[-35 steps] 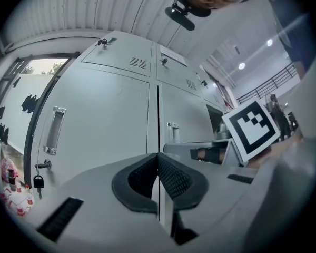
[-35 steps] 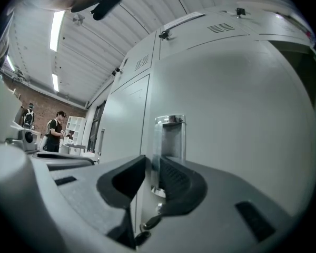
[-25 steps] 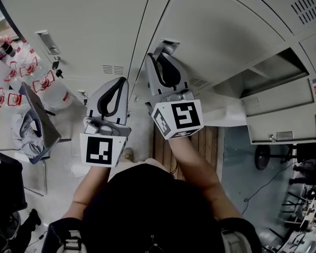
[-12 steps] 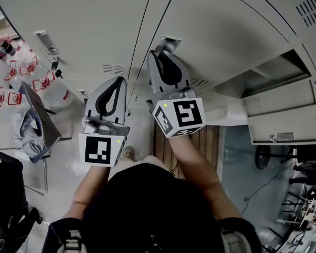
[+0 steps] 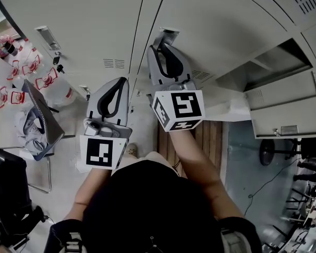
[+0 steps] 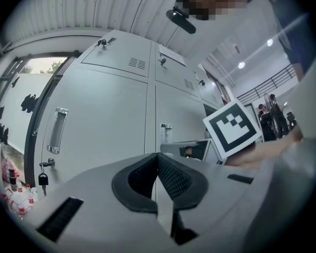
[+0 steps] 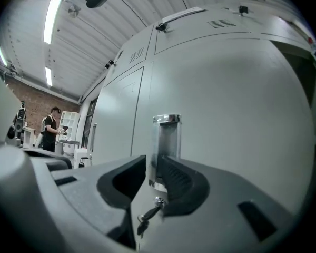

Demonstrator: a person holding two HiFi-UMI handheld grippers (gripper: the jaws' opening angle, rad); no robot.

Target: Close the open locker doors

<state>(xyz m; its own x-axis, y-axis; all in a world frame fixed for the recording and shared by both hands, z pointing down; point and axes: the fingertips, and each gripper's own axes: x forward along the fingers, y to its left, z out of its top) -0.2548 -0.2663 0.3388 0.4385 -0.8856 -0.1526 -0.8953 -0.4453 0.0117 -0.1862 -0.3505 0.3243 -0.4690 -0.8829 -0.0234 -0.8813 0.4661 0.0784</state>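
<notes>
Grey lockers fill the head view. My right gripper [image 5: 159,44] points at the handle [image 5: 168,34] of a closed tall door [image 5: 226,30]. In the right gripper view its jaws [image 7: 151,159] are opening, with the chrome handle [image 7: 166,141] standing between the tips and a key [image 7: 147,215] hanging just below. My left gripper [image 5: 121,81] hovers lower left, off the lockers, its jaws [image 6: 158,157] shut on nothing. To the right a small locker door [image 5: 282,112] hangs open below its dark compartment [image 5: 271,67].
A second tall door has a handle [image 5: 47,38] with a key [image 5: 56,61] under it. A table with bottles [image 5: 21,73] and a chair [image 5: 37,120] stand at left. A wooden floor strip [image 5: 192,141] lies below. A person [image 7: 50,128] stands far off.
My right gripper has edged slightly up along the door, staying at the handle. The left gripper has barely moved.
</notes>
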